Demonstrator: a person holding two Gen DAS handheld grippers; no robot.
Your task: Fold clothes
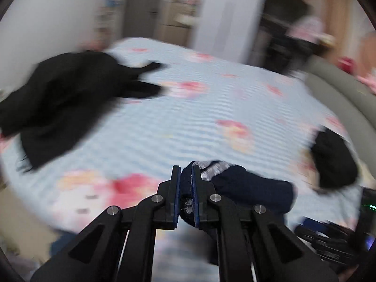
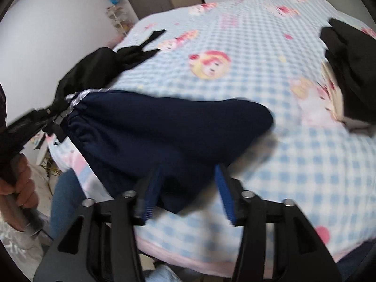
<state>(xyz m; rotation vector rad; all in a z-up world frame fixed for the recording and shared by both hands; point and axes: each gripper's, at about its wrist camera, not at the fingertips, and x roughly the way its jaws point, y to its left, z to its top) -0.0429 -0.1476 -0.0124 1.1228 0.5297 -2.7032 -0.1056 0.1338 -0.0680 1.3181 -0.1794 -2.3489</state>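
A navy garment (image 2: 164,127) with a silver-trimmed elastic waistband hangs over the near edge of the bed. My left gripper (image 1: 186,176) is shut on its waistband (image 1: 211,169); it also shows in the right wrist view (image 2: 55,117), at the garment's left end. My right gripper (image 2: 188,183) is open, its blue pads (image 2: 224,199) standing on either side of the garment's lower edge. The left wrist view is blurred by motion.
The bed has a blue checked sheet (image 2: 270,70) with cartoon prints. A black garment (image 1: 58,98) lies crumpled at its far left and another black garment (image 2: 352,70) at its right. A grey headboard (image 1: 340,98) stands on the right. A person's legs in jeans (image 2: 68,199) stand by the bed.
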